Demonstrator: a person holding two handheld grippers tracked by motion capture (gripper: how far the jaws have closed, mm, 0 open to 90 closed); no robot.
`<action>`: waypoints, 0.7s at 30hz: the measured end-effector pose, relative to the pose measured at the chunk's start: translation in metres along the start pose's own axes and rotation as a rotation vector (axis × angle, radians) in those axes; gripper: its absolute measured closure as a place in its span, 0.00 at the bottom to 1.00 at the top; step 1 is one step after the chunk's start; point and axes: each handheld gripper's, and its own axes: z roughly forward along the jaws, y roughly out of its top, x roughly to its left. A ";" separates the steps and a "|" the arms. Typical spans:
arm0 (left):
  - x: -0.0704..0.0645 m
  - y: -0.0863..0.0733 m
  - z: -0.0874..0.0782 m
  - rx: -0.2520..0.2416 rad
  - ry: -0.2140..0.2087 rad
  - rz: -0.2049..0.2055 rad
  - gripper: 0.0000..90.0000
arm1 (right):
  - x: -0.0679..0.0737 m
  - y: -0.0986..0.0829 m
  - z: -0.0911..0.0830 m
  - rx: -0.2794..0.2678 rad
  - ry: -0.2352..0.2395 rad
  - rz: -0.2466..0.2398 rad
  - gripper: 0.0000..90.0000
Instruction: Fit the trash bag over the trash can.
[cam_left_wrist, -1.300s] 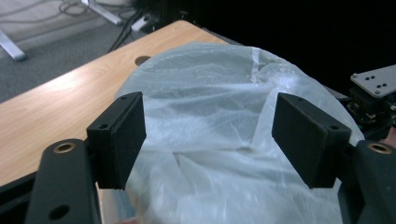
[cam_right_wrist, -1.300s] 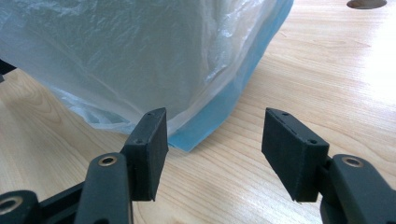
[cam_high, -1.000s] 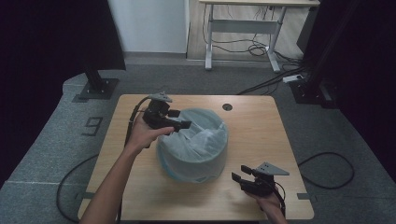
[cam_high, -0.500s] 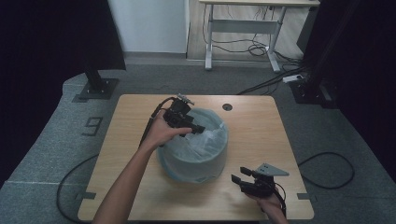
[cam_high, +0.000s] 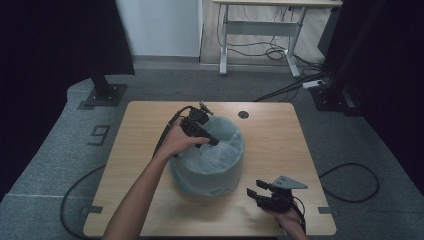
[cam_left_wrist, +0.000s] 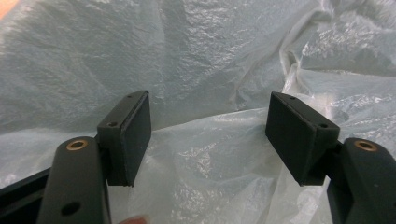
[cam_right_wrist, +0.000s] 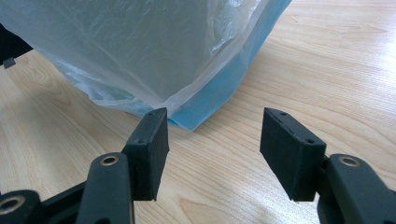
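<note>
Nearest, right tongs (cam_high: 256, 191): released, jaws spread, resting low on the desk (cam_high: 280, 135) near its front right corner, aimed at the foot of the bin; they grasp nothing.
Right hand (cam_high: 287, 216): at the desk's front edge, idle by the look of it.
Bin (cam_high: 207, 177): a round blue bin near the desk's middle, its blue wall showing under the plastic in the right gripper view (cam_right_wrist: 219, 100).
Liner bag (cam_high: 220, 160): a thin, translucent white bag is inside the bin and folded down over its outside, crumpled and loose at the foot.
Left tongs (cam_high: 214, 142): released, jaws wide apart, reaching over the rim into the bin's mouth; creased plastic (cam_left_wrist: 201, 163) lies between and beyond the jaws, not pinched.
Left hand (cam_high: 179, 143): at the bin's near-left rim.
Progress: the bag looks already fitted and turned over the rim; what seems left is smoothing or pressing the liner down inside, a judgement only.
Writing: none readable on bin or bag; a large figure 9 (cam_high: 100, 135) is marked on the grey floor left of the desk.
Beyond: a cable hole (cam_high: 243, 114) near the desk's far edge, then another desk frame with cables under it.
</note>
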 end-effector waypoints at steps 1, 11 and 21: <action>0.000 0.000 0.000 0.003 0.002 0.001 0.35 | 0.000 0.000 0.000 0.001 0.000 -0.003 0.46; -0.006 0.002 -0.020 -0.144 -0.036 0.026 0.34 | -0.001 0.000 -0.002 -0.003 -0.006 0.000 0.45; -0.015 0.012 -0.019 -0.239 -0.063 0.072 0.33 | 0.000 0.001 -0.003 -0.007 -0.004 0.000 0.46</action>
